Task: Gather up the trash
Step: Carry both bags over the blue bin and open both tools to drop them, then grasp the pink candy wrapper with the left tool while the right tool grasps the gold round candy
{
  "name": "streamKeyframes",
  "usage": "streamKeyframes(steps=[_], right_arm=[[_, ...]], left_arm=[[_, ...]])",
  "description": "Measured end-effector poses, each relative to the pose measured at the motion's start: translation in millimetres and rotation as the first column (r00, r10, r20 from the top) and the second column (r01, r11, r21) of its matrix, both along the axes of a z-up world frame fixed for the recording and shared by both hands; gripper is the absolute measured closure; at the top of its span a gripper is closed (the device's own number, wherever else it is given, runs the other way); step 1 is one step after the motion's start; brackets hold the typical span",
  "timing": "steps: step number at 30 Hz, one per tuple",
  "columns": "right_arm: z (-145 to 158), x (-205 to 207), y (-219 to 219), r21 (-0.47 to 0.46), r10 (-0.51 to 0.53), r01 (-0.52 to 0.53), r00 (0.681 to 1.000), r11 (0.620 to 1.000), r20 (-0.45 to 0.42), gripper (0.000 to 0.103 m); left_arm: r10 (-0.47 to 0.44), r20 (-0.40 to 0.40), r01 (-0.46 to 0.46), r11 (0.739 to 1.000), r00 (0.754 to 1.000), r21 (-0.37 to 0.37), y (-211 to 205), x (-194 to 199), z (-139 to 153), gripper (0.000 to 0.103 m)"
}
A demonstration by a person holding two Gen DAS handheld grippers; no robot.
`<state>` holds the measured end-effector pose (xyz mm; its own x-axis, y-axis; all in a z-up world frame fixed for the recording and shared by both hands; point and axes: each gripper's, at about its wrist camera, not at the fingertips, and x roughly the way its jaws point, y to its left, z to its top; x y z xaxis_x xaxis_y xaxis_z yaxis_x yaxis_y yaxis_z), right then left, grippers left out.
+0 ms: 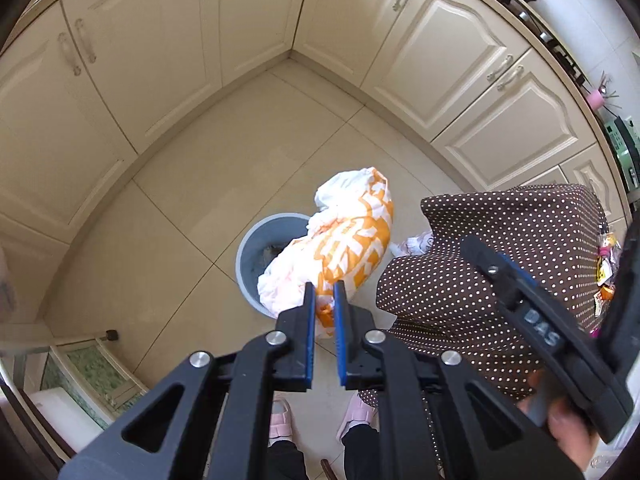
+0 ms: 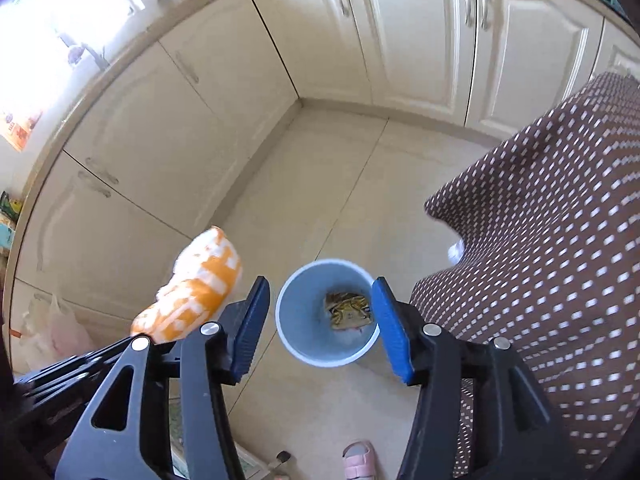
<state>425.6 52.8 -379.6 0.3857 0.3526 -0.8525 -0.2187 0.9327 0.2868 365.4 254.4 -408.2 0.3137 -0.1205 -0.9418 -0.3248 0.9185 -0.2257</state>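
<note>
In a cream-cabinet kitchen corner, beside a brown polka-dot cloth (image 1: pixel 500 264), an orange-and-white bag (image 1: pixel 340 248) hangs lengthwise over the grey bin (image 2: pixel 328 312), clamped in the left gripper (image 1: pixel 323 304), while the right gripper (image 2: pixel 320 320) stands apart, empty, above a wrapper (image 2: pixel 349 310) inside.

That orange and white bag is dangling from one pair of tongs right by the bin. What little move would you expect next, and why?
Probably shifting the left tongs slightly so the bag hangs squarely over the bin, then letting go. The bag is pinched at its lower end and overlaps only part of the bin's rim. The right tongs are open and empty above the bin, where a wrapper already lies.
</note>
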Motion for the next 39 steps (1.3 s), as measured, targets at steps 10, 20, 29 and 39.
streamKeyframes(steps=[10,20,29,39], right_arm=[[37.1,4.8,-26.3,0.025,-0.045,0.044,0.998,0.999,0.038,0.049],[73.1,-3.0,-67.3,0.048,-0.081,0.078,0.994,0.996,0.07,0.048],[121.7,-18.9,-153.0,0.043,-0.151,0.147,0.981,0.988,0.122,0.048],[134.4,-63.9,-282.6,-0.028,-0.321,0.326,0.941,0.945,0.102,0.045]], left_arm=[[-0.029,0.048,0.029,0.999,0.998,0.016,-19.2,20.0,33.3,0.082],[-0.072,0.105,0.07,0.997,0.992,0.029,-45.9,25.3,78.7,0.081],[-0.211,0.161,0.217,0.976,0.964,-0.019,-137.8,18.7,124.1,0.071],[-0.452,0.142,0.461,0.886,0.881,-0.04,-282.7,14.1,126.2,0.053]])
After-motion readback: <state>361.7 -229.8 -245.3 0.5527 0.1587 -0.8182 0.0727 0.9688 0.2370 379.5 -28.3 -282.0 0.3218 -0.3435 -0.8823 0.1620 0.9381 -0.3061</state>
